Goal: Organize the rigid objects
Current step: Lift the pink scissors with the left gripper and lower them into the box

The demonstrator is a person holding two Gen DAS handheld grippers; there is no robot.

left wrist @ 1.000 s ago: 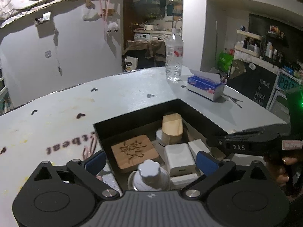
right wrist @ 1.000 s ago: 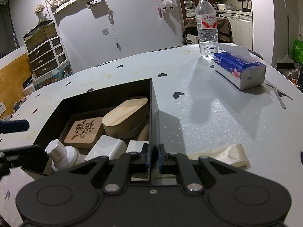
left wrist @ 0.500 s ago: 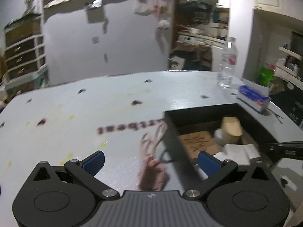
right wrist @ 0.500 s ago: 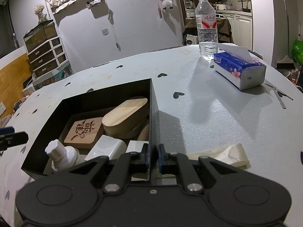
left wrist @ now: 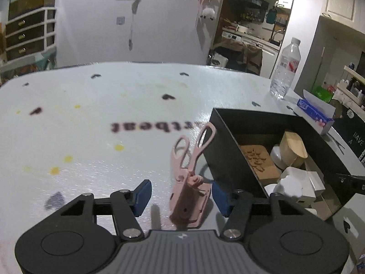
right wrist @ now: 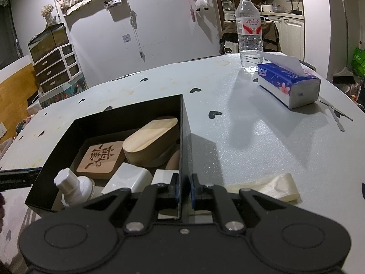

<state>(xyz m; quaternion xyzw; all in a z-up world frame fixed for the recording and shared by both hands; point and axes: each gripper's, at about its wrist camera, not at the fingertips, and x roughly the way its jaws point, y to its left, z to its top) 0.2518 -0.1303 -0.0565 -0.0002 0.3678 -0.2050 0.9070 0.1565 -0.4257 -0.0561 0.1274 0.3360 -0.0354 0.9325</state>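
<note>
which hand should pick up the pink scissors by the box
Left. The left tool is already straddling the pink scissors, its jaws just closing around them but not yet pressing. The right tool is shut on the black box wall, steadying it.

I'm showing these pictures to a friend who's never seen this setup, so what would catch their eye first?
Probably the black box in the middle of the pale, heart-dotted table, packed with wooden and white items, its wall pinched by the right gripper. Next, the pink scissors lying just outside the box, between the fingers of the left gripper, whose jaws have just been closing without yet pressing on them.
</note>
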